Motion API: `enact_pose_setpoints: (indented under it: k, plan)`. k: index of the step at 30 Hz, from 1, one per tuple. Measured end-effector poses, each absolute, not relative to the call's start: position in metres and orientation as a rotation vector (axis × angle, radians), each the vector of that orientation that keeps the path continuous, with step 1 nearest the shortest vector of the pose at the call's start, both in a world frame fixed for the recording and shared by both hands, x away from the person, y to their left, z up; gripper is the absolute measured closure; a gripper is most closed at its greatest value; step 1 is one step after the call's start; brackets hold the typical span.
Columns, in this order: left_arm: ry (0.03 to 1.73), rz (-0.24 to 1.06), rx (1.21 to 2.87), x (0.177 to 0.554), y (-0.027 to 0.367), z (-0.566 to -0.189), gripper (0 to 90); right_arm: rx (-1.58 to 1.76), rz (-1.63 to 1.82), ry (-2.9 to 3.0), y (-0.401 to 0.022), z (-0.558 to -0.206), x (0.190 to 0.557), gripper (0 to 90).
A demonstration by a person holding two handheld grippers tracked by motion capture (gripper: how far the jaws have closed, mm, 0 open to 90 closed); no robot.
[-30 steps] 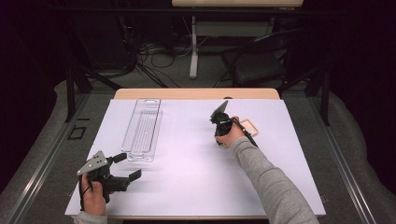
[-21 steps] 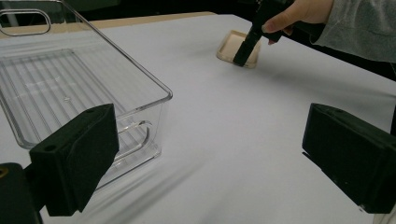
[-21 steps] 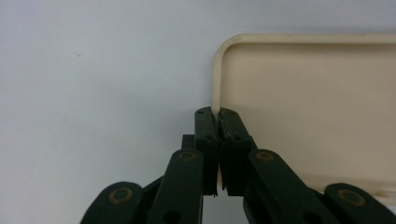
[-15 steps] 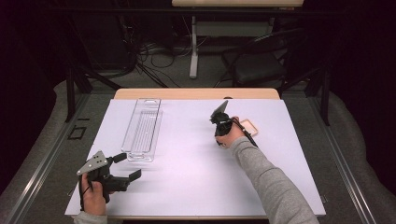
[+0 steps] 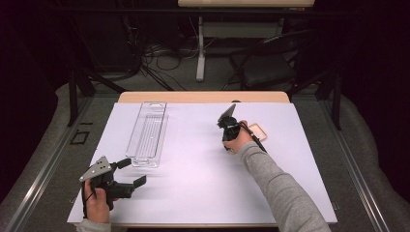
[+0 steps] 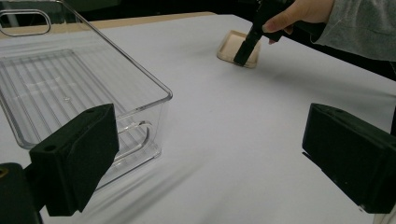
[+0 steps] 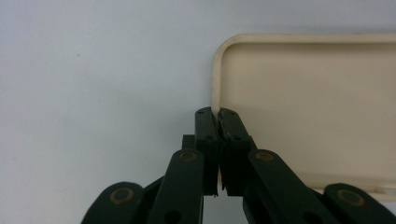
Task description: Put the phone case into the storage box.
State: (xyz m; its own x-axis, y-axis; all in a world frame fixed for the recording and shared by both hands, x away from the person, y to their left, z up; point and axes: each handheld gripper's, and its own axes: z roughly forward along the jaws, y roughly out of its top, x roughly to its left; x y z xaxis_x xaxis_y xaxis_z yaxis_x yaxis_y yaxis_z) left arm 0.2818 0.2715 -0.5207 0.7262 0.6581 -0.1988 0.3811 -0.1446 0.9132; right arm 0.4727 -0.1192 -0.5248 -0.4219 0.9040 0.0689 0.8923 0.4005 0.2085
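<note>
Black jaws of the right gripper (image 7: 218,112) pinch tight on the rim of the beige tray (image 7: 308,107), flat on the white table (image 5: 193,164) at its right side. Left gripper (image 5: 129,173) rests near the front edge, jaws wide, nothing between them, just before the clear bin (image 5: 147,133).

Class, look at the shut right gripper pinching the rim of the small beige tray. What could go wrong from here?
1. The right gripper holds the beige tray only by its thin rim, so the tray might slip or tilt when lifted.
2. The clear bin sits far off to the left, so the tray could drop along the way.
3. The open left gripper near the bin could get in the way.
</note>
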Motion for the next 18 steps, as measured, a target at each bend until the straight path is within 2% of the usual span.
enact_pose_setpoints:
  k: [18]
  plan:
    - [0.815,0.295,1.771,0.2823,0.2703,-0.5211,3.9,1.61,0.345,2.555,-0.119,-0.5149,0.4672,87.7]
